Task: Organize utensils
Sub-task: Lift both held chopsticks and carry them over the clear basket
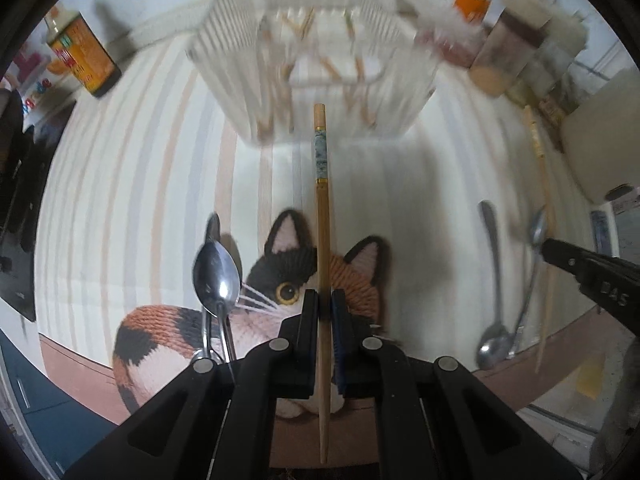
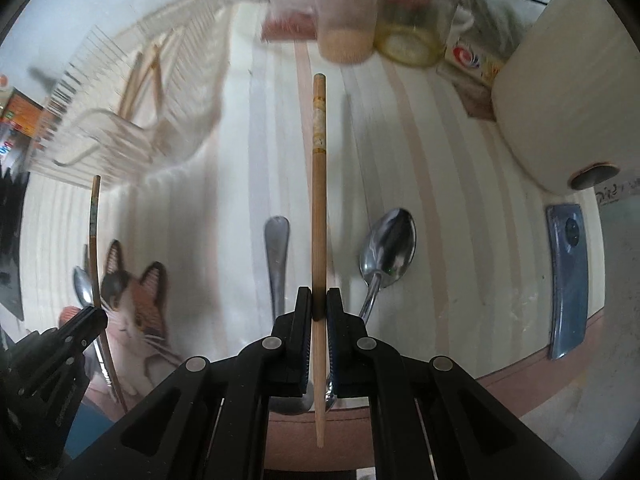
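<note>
My left gripper [image 1: 325,298] is shut on a wooden chopstick [image 1: 322,240] with a green patterned band, held above the cat-shaped mat [image 1: 352,280]. My right gripper [image 2: 319,296] is shut on a second wooden chopstick [image 2: 319,208] with a yellowish band, over the striped tablecloth [image 2: 440,200]. A clear ribbed basket [image 1: 312,64] holding several chopsticks stands at the far side, blurred. Two spoons [image 1: 218,280] lie on the mat at the left. Two more spoons [image 2: 386,248] lie under the right gripper, one of them handle-up [image 2: 277,248]. The right gripper [image 1: 592,276] shows at the left view's right edge.
A dark sauce bottle [image 1: 82,54] stands far left. Jars and bottles [image 2: 416,12] crowd the far right, beside a large cream container [image 2: 568,92]. A blue phone [image 2: 568,280] lies near the table's brown front edge [image 2: 540,364].
</note>
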Tool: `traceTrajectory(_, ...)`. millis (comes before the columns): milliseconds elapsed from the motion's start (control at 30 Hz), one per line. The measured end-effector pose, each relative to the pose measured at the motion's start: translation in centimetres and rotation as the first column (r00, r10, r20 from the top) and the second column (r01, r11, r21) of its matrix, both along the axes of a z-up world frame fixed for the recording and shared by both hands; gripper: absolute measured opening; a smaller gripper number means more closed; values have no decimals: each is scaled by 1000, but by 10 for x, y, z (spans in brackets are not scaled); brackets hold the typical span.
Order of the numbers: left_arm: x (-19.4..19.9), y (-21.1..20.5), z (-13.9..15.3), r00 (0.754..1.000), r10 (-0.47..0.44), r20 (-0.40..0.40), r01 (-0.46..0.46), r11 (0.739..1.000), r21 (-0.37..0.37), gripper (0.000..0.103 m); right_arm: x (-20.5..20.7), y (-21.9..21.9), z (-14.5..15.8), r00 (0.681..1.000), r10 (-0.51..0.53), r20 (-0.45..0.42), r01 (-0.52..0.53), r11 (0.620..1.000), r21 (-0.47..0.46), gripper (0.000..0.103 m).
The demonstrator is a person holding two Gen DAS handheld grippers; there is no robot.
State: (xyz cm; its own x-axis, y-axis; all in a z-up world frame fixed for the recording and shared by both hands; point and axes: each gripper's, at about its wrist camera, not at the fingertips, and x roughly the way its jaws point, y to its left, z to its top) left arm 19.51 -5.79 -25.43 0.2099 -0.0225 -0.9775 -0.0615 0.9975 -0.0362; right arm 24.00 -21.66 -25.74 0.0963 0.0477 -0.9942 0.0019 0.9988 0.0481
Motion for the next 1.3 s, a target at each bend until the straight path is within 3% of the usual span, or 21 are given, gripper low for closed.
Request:
traceTrajectory(500,-12,14,127,974,4,227,23,993,-118,4,19,3,104,984,10,176,-38,986,159,7)
traceTrajectory(700,13,24,173,956,44,291,17,979,-204,4,42,23,139,973,41,228,-93,970,223,7)
traceTrajectory(833,50,34,191,949,76,307,-1,971,-239,4,72,42,144,970,58,234,-120,959,258,7)
traceTrajectory(1000,110,54,181,953,139,271,-65,962,-266,4,123,65,118,985,58,165,-110,940,324,7)
traceTrajectory(1100,157,71,155,960,191,204,-124,945,-303,4,160,80,86,994,56,99,-87,932,353,7)
traceTrajectory(1300,206,90,103,961,263,87,-220,914,-341,4,203,98,43,999,45,21,-49,930,364,7)
